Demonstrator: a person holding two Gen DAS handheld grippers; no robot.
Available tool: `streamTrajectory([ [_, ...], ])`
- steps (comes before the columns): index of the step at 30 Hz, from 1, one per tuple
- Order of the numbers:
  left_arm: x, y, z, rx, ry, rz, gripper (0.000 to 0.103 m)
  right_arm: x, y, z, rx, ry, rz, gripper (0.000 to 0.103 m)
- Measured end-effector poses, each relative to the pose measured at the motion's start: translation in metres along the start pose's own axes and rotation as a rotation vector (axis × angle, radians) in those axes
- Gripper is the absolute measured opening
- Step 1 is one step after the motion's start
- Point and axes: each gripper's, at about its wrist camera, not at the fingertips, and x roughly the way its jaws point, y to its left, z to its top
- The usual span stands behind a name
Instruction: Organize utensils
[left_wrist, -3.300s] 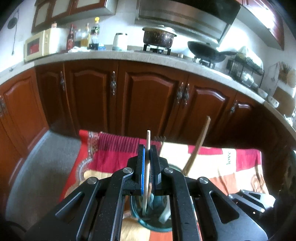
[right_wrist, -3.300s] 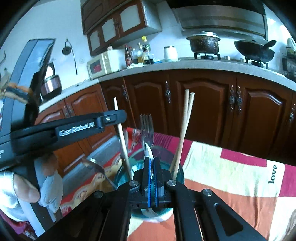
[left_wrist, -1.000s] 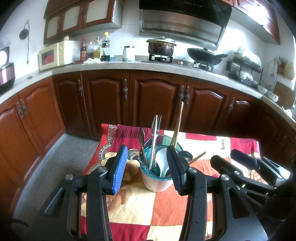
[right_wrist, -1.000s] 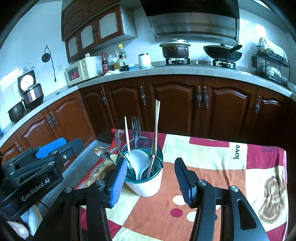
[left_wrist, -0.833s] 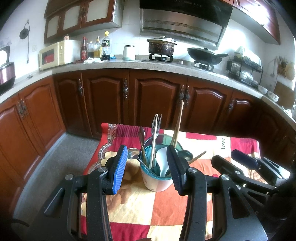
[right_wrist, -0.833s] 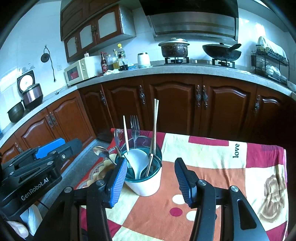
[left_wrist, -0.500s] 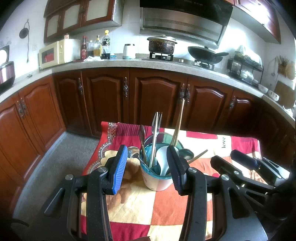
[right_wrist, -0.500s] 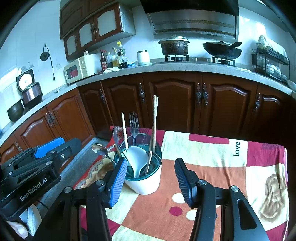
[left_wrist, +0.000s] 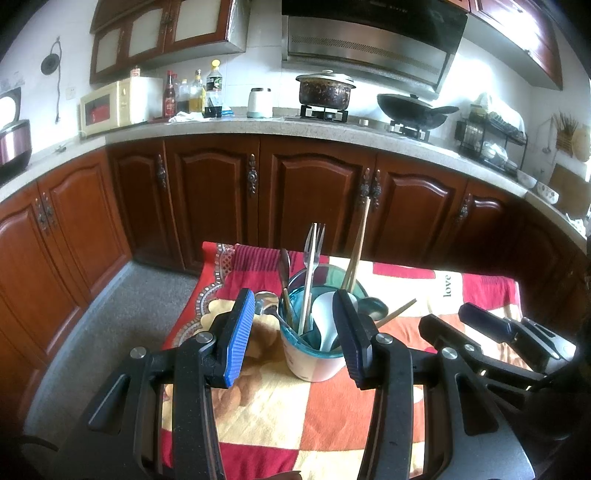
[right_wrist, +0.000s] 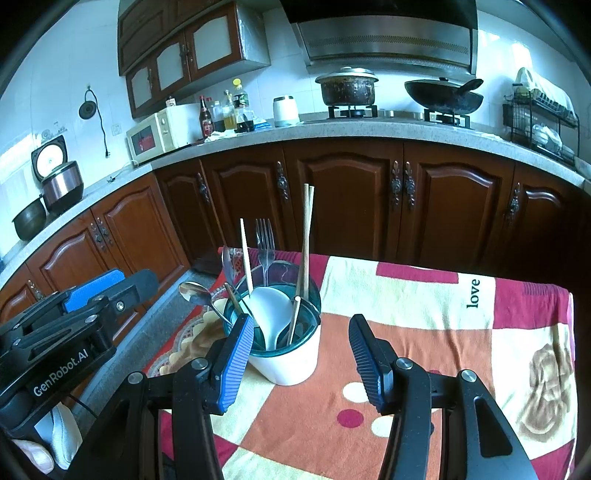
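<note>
Both grippers, left (left_wrist: 293, 328) and right (right_wrist: 301, 360), released; thin stiff wooden chopsticks (right_wrist: 306, 240) in white teal-rimmed cup (right_wrist: 291, 363): light, slippery, best pinched mid-shaft

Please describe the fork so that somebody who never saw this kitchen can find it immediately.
On the blanket stands a white cup with a teal rim, full of utensils. The fork stands upright at its back, tines up, the only pronged metal piece among the chopsticks and spoons.
</note>
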Motion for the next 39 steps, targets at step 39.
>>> streamTrajectory([
  [39,0.0015,-0.0069,-0.0047,-0.002,0.006,0.005,0.043,0.0059,0.0017,-0.0046,-0.010,0.026,0.002,0.052],
])
